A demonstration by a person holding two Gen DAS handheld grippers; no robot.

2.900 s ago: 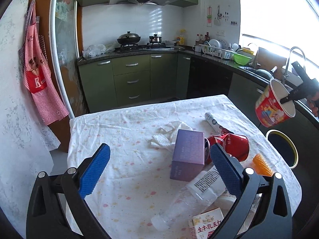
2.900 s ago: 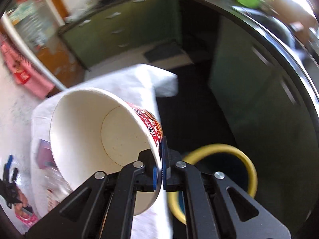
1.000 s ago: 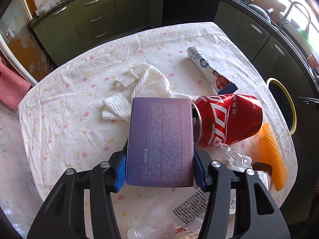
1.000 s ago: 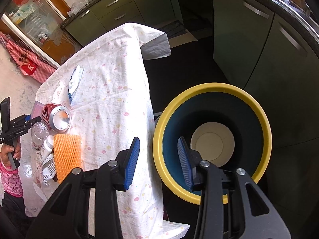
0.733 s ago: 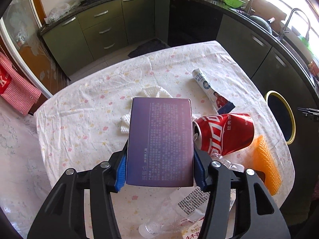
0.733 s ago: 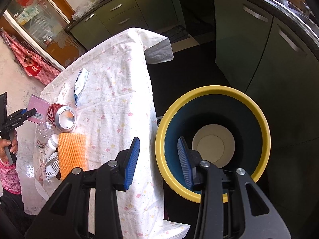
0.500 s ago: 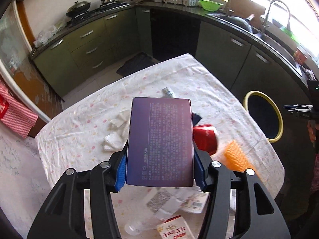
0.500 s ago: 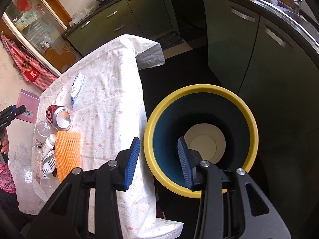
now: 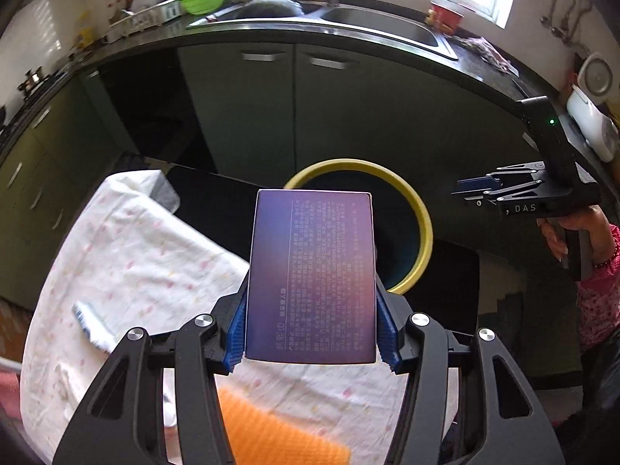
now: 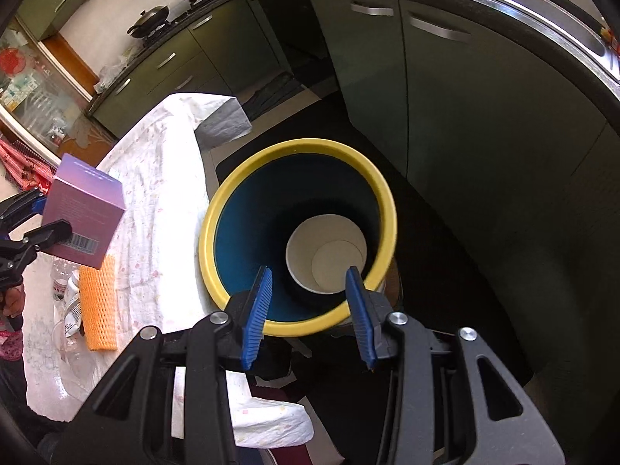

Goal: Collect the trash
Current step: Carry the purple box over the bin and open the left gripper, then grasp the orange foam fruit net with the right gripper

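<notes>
My left gripper (image 9: 312,333) is shut on a purple box (image 9: 314,275), its blue pads pressed on both long sides. The box hangs in the air over the table's edge, just short of the yellow-rimmed bin (image 9: 420,217), and it hides part of the rim. From the right wrist view the same purple box (image 10: 83,217) shows at the far left, above the table. My right gripper (image 10: 308,304) stands open and empty over the near rim of the bin (image 10: 232,197). A paper cup (image 10: 327,254) lies at the bottom of the bin.
The table with the flowered cloth (image 10: 155,178) stands left of the bin, with an orange foam net (image 10: 97,302), plastic bottles (image 10: 68,290) and a tube (image 9: 91,323) on it. Dark green cabinets (image 10: 445,89) and a sink counter (image 9: 387,27) curve close behind the bin.
My left gripper lifted the purple box off the table and swung it right, up to the bin. My right gripper drifted a little across the bin's mouth, still open.
</notes>
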